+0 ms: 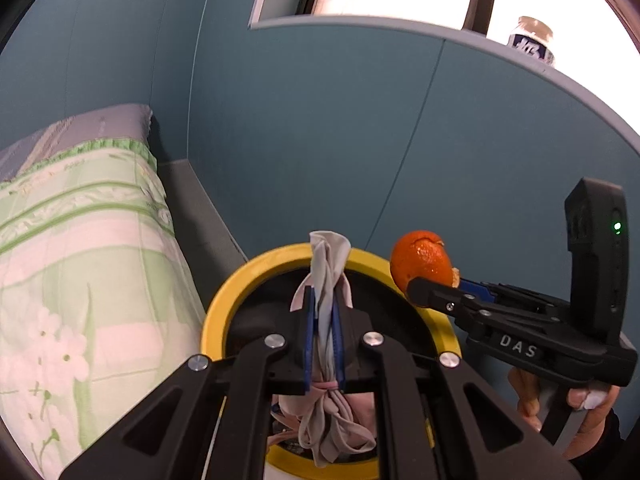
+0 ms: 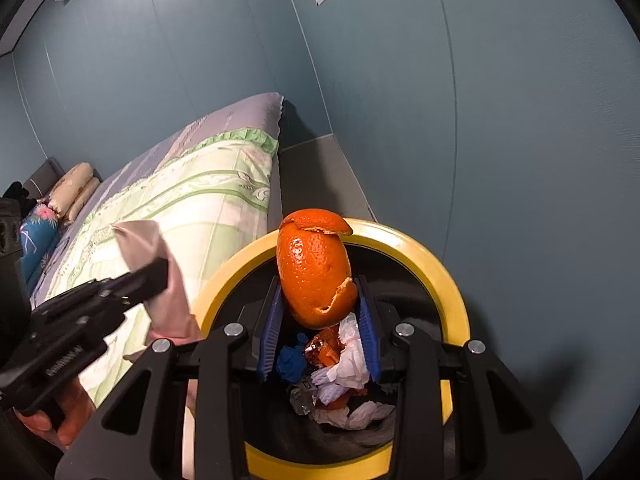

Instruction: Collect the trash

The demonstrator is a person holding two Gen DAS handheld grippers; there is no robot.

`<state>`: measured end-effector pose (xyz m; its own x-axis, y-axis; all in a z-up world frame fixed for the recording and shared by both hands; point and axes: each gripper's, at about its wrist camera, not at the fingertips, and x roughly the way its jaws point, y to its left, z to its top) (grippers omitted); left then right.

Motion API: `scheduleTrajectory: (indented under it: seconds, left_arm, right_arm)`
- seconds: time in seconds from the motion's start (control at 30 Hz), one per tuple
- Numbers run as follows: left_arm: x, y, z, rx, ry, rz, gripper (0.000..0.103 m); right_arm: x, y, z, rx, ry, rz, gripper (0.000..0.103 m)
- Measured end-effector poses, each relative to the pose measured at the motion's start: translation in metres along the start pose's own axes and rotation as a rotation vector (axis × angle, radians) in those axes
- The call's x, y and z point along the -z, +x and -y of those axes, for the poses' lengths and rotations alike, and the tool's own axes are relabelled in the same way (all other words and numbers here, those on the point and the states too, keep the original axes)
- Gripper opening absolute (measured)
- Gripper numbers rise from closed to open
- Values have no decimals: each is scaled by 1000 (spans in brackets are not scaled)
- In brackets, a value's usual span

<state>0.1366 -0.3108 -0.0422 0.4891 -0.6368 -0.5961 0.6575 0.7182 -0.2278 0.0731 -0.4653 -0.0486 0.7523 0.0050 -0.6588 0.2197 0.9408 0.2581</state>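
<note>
While clamped, orange peel (image 2: 316, 276) upright, long axis vertical, over bin (image 2: 448, 276).

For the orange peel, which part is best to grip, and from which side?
Grip the orange peel across its rounded lower body, as the right gripper does now, coming from below with one pad on each side. The torn flap on top is thin and curled, so it would probably tear or slip.
</note>
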Motion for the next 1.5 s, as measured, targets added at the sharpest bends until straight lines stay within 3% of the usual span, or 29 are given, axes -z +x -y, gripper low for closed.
scheduleTrajectory:
  seconds: [0.43,0.83,1.07,1.5]
  left_arm:
    - [16,48,-7,-1,-13,-94,7]
    - [10,60,-16,32,-37,-119,8]
    - [6,43,-29,29,-63,-90,44]
    - [12,-26,-71,-51,-123,-7,45]
  right_arm:
    - [6,29,6,9,32,-69,33]
    - [3,24,6,31,44,-78,35]
    - [-3,12,5,51,64,-70,43]
    - [-2,-6,-36,60,29,-73,43]
